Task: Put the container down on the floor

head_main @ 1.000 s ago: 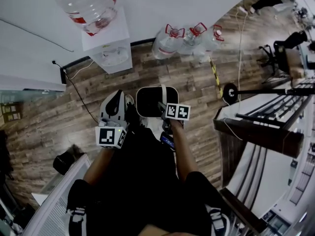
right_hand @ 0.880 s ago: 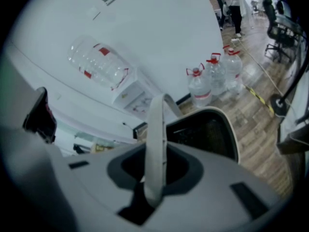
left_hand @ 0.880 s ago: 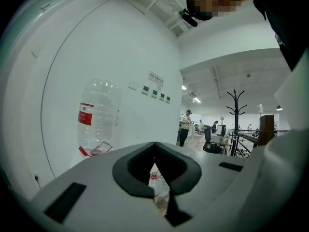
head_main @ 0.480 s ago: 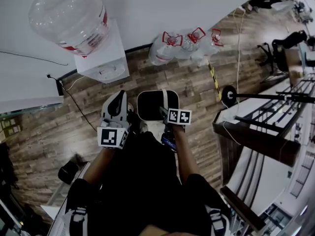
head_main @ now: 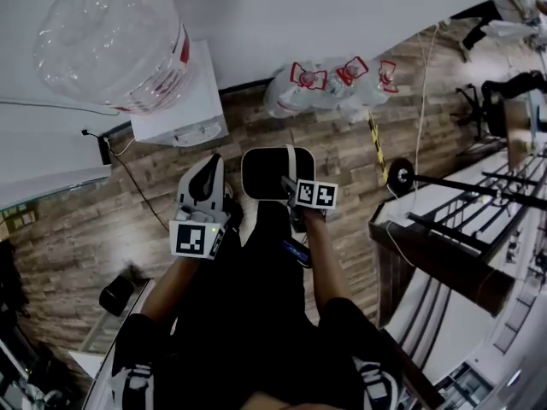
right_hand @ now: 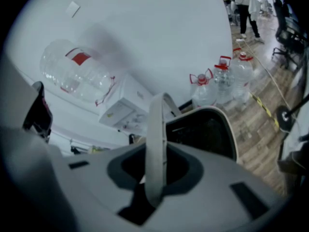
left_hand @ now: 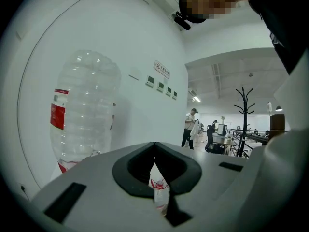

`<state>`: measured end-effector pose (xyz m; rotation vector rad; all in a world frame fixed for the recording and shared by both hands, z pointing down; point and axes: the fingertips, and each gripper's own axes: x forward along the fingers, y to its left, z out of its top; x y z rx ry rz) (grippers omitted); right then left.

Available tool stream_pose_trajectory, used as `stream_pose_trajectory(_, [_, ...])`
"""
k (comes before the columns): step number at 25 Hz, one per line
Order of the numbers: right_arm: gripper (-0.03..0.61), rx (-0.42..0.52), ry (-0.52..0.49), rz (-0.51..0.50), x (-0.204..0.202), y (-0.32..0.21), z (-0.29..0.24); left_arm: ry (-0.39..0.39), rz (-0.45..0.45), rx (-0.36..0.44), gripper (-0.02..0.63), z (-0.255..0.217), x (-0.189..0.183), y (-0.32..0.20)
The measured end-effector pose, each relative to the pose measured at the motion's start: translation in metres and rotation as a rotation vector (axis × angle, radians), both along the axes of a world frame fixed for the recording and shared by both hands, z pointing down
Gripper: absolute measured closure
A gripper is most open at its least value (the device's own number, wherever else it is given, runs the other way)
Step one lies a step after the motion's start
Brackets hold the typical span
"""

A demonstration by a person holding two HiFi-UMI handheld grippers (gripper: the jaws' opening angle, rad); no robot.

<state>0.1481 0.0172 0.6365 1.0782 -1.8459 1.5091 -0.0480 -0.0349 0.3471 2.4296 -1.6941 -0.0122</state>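
Note:
The container [head_main: 267,171] is a black bin with a white rim and a white bail handle [head_main: 286,162]. It hangs above the wood floor in front of the person's legs. My right gripper [head_main: 292,186] is shut on that handle and points steeply down. In the right gripper view the handle [right_hand: 155,139] runs up between the jaws of the right gripper [right_hand: 154,180], with the bin's dark opening [right_hand: 207,129] beyond. My left gripper [head_main: 205,183] is to the left of the bin, level, with nothing in it. In its own view the left gripper [left_hand: 154,146] has jaw tips that meet.
A white water dispenser [head_main: 181,101] with a big clear bottle [head_main: 115,37] stands at the wall ahead to the left. Several water jugs [head_main: 329,84] sit on the floor by the wall. A dark table [head_main: 453,233] and a stand base [head_main: 400,176] lie to the right. People stand far off [left_hand: 190,127].
Both grippers and the hanging container have moved closer to the wall. The dispenser bottle looms larger and the jugs have shifted right. The grip on the handle is unchanged.

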Motion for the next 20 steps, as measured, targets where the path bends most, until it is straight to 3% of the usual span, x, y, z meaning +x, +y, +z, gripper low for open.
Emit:
stream_pose_trajectory(10, [0.494, -0.027, 0.024, -0.158, 0.006, -0.074, 0.032, -0.011, -0.163, -0.040, 0.586, 0.016, 0.014, -0.060])
stream_pose_trajectory(20, [0.494, -0.057, 0.020, -0.273, 0.006, -0.123, 0.078, -0.007, -0.261, -0.058, 0.586, 0.042, 0.027, -0.115])
